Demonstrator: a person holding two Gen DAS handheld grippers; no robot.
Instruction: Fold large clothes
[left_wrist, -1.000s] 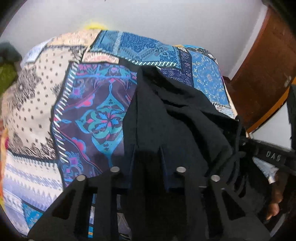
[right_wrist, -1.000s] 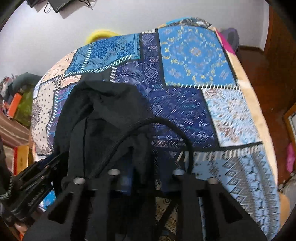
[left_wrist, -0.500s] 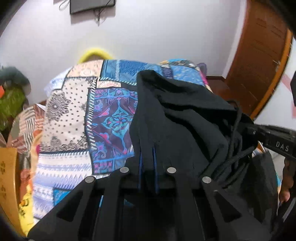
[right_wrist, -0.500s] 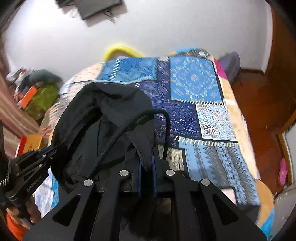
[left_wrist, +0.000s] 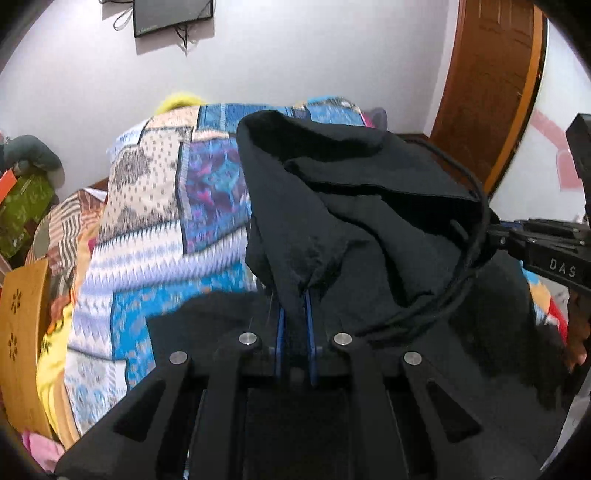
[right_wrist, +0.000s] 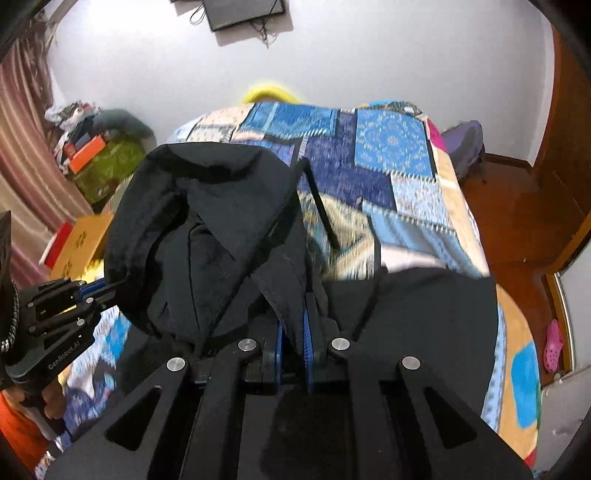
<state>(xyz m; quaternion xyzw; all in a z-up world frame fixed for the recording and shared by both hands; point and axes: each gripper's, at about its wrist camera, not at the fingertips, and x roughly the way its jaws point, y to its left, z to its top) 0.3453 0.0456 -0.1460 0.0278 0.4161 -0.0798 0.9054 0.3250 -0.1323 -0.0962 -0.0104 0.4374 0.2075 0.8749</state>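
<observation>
A black hooded garment (left_wrist: 354, 206) with a black drawstring (left_wrist: 469, 258) hangs lifted above the patchwork bedspread (left_wrist: 155, 229). My left gripper (left_wrist: 294, 295) is shut on a fold of its fabric between blue pads. My right gripper (right_wrist: 293, 317) is shut on another fold of the same garment (right_wrist: 207, 229); it also shows at the right of the left wrist view (left_wrist: 509, 240). The left gripper shows at the left of the right wrist view (right_wrist: 96, 291). The garment's lower part drapes over both gripper bodies.
The bed (right_wrist: 406, 177) fills the middle. A wall-mounted screen (left_wrist: 173, 14) is above it. A wooden door (left_wrist: 487, 92) stands at the right. A yellow wooden stool (left_wrist: 22, 332) and clutter (right_wrist: 103, 158) sit left of the bed. A pink shoe (right_wrist: 554, 343) lies on the floor.
Both grippers have risen and pulled back, lifting the black garment off the bedspread. More wall, the screen and the door have come into view.
</observation>
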